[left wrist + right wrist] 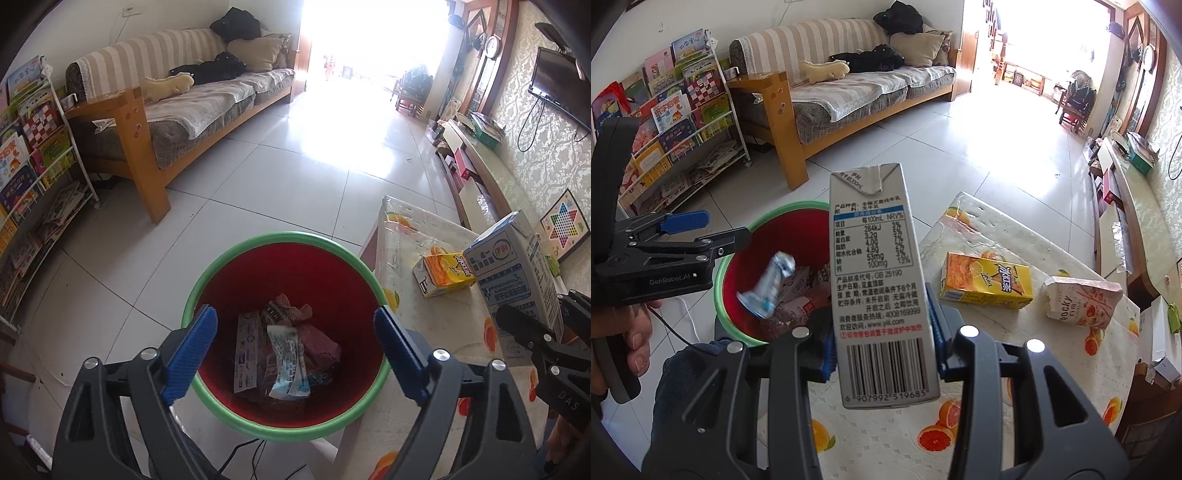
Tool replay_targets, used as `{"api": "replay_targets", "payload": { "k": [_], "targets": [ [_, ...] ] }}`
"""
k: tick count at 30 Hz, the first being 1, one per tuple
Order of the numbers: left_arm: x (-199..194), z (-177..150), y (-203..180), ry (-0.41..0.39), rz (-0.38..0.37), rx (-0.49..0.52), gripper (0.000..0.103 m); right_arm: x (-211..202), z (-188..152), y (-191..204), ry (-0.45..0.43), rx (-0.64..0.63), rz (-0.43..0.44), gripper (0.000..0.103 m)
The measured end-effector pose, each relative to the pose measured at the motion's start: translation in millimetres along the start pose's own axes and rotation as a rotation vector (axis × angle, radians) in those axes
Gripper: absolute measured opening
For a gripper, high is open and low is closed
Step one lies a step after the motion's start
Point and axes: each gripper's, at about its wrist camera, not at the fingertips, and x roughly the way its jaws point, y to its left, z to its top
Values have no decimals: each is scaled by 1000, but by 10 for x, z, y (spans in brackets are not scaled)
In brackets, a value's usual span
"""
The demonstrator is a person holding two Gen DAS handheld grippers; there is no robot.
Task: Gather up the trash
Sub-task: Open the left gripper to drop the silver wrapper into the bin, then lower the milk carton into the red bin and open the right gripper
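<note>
Here, right tongs [884,347] pinch boxy milk carton [879,280]; round red bin [284,280] nearby.

The floor [295,177] is glossy pale tile that mirrors the daylight. A shiny plastic cloth printed with oranges covers the desk [997,424]. The bin [284,240] looks like smooth plastic, red inside with a green rim. The milk carton [882,288] is matt grey printed card; the yellow tea carton [986,280] has a slight sheen. Each gripper [295,350] has matt black arms, ribbed blue pads and bright metal screws. The sofa [177,110] is varnished wood with woven cloth covers.
</note>
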Motion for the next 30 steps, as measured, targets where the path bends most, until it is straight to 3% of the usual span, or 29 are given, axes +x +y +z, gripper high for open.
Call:
{"api": "replay_targets", "payload": {
  "k": [5, 30],
  "targets": [
    [-38, -46, 107, -5, 4, -30, 93, 24, 27, 74, -6, -11, 14, 38],
    [-236, -155, 833, -49, 80, -146, 95, 603, 394, 804, 26, -121, 107, 38]
  ]
}}
